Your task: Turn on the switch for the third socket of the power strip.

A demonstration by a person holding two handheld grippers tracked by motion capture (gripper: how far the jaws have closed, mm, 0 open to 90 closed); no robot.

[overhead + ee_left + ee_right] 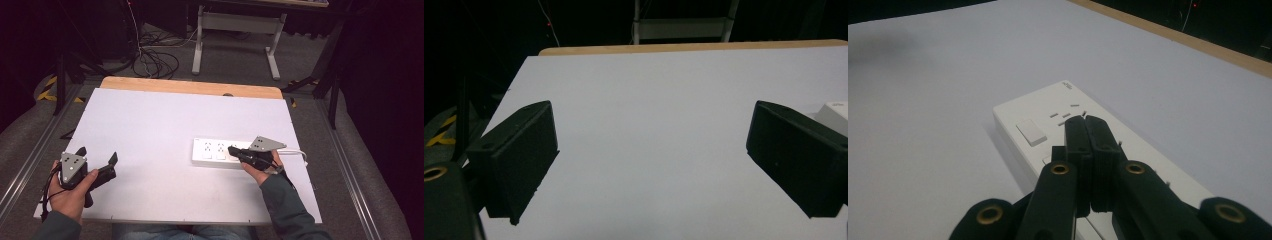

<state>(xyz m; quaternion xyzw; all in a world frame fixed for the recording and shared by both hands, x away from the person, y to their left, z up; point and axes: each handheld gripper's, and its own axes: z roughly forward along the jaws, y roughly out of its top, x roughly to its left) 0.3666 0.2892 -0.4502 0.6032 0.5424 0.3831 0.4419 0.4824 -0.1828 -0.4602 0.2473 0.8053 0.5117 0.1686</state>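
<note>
Power strip (1068,120) under closed right claw (1085,119) tips.

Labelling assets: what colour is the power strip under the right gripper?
White. The power strip shows best in the right gripper view, under the shut right gripper.

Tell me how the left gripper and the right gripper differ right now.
The left gripper has its jaws spread wide with nothing between them; the right gripper has its jaws pressed shut. The left gripper sits over bare white table; the right gripper is over the white power strip. Both are black and hand-held.
</note>
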